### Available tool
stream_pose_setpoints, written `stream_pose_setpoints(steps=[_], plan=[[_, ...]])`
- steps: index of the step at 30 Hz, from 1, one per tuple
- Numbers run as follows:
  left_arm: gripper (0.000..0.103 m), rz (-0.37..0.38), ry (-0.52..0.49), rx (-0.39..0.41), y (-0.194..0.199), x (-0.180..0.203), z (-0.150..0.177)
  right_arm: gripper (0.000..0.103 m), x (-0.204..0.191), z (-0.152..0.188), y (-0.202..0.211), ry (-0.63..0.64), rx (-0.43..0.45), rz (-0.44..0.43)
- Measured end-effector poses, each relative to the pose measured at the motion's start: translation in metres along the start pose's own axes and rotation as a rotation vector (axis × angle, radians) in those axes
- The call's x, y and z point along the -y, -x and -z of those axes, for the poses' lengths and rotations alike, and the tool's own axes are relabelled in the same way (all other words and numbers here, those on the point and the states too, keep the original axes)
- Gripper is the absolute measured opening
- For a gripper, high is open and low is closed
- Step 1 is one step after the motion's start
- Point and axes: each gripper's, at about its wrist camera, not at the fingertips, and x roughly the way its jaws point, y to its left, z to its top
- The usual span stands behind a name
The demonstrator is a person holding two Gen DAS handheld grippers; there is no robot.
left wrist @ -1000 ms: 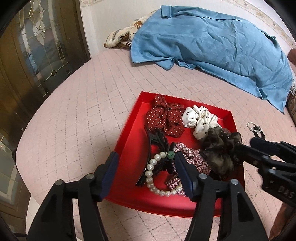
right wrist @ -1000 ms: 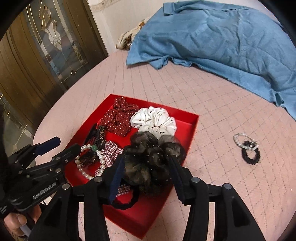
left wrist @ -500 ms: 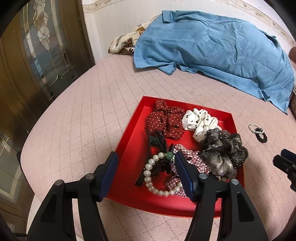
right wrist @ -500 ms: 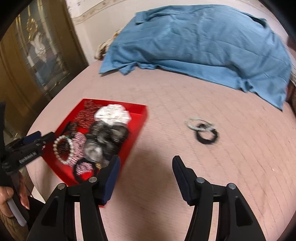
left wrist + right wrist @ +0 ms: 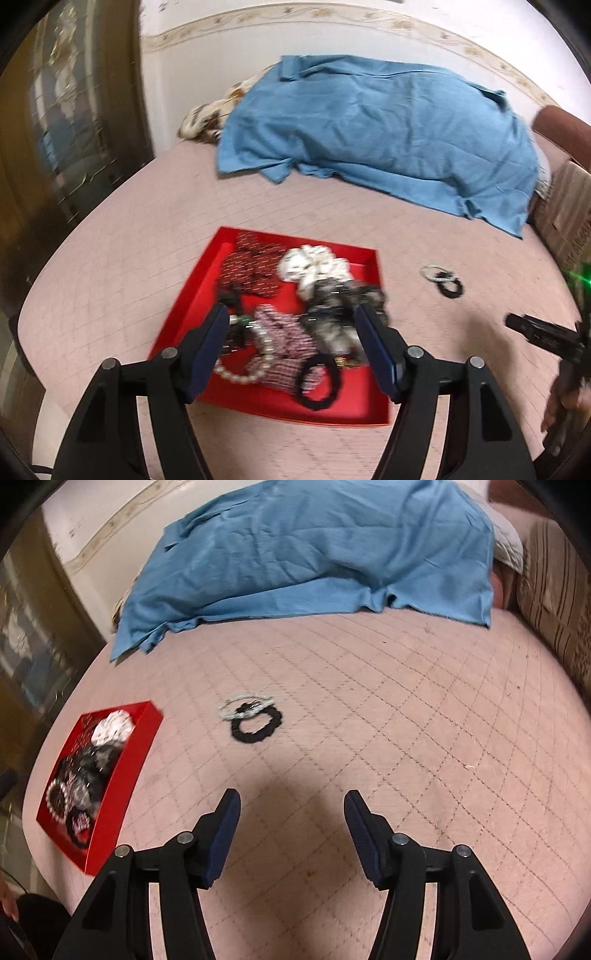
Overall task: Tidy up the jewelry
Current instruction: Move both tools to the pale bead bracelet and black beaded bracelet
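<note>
Right wrist: right tool (image 5: 291, 805) apart, empty, above quilt, black scrunchie (image 5: 255, 724) ahead

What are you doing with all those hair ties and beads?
A person holding two grippers is sorting hair accessories into a red tray on the bed. Scrunchies and a pearl bracelet already lie in the tray. The left gripper hovers above it, its jaws just opening, nothing between them. The right gripper, open and empty, faces the black hair tie and beaded bracelet lying outside the tray.
</note>
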Motion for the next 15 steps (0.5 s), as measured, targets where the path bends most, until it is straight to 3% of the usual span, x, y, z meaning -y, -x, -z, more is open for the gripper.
stream_pose_setpoints(steps=[8, 13, 15], plan=[[0.07, 0.042, -0.126, -0.009, -0.007, 0.05, 0.008, 0.062, -0.017, -0.023, -0.053, 0.042, -0.019, -0.002], [0.07, 0.043, -0.151, -0.03, -0.019, 0.062, 0.008, 0.062, -0.027, -0.039, -0.082, 0.037, -0.025, 0.006], [0.07, 0.047, -0.148, -0.041, -0.025, 0.065, 0.007, 0.052, -0.029, -0.042, -0.094, 0.044, -0.041, 0.028]])
